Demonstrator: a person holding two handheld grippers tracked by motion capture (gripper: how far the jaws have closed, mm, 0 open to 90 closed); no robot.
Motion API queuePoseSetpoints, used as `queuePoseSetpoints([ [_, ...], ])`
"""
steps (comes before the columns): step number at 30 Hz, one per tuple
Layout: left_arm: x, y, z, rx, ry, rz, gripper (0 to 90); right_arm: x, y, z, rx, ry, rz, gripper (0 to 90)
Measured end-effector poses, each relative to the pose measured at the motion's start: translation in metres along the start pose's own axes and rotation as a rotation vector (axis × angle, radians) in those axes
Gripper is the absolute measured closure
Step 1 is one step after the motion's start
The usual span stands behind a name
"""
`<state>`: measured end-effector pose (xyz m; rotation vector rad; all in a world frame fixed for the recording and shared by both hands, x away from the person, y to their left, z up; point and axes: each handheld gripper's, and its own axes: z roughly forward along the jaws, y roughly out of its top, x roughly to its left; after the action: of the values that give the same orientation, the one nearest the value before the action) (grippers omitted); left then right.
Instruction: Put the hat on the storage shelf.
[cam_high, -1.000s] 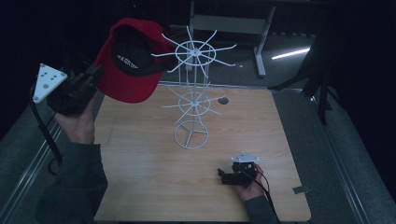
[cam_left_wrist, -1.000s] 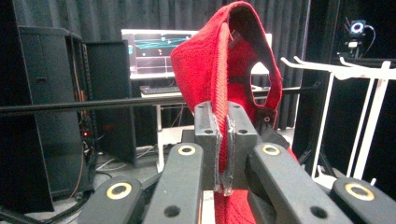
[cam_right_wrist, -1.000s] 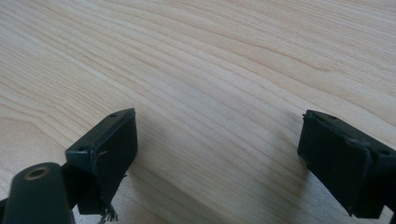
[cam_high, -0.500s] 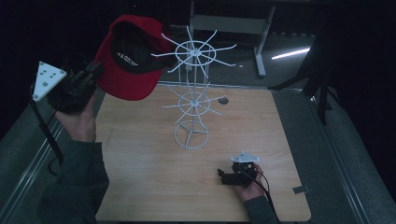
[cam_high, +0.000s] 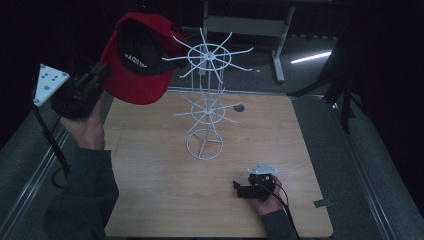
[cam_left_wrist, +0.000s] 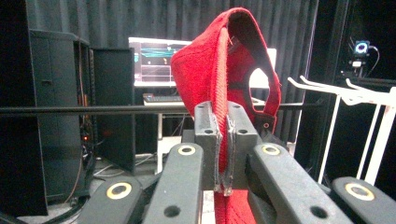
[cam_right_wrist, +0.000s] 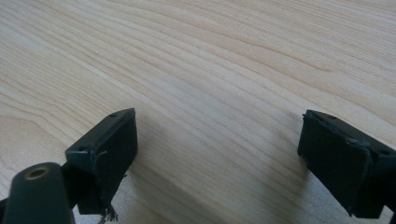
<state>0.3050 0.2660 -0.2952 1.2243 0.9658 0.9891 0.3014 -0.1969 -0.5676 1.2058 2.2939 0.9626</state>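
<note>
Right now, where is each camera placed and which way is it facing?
High view: above the person's side, looking forward and down on the wooden table; both forearms, left gripper, right gripper.
Left gripper view: on the left gripper, facing level at a monitor; jaws shut on the red cap.
Right gripper view: on the right gripper, low over the tabletop; jaws apart.
Shared: cap and white wire rack in high and left views.
</note>
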Motion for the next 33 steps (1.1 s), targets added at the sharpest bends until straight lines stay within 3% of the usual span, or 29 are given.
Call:
queuePoseSetpoints([
  [20, 0.002, 0.004, -0.007, -0.051, -0.026, -0.027, 86.4, 0.000, 0.000, 0.000, 0.000, 0.000, -0.001, 11.8],
  [31, 0.000, 0.004, -0.017, -0.053, -0.039, 0.002, 86.3, 0.000, 0.000, 0.000, 0.000, 0.000, -0.002, 11.8],
  [33, 0.002, 0.001, -0.020, -0.063, -0.044, -0.014, 86.3, 0.000, 0.000, 0.000, 0.000, 0.000, -0.002, 11.8],
])
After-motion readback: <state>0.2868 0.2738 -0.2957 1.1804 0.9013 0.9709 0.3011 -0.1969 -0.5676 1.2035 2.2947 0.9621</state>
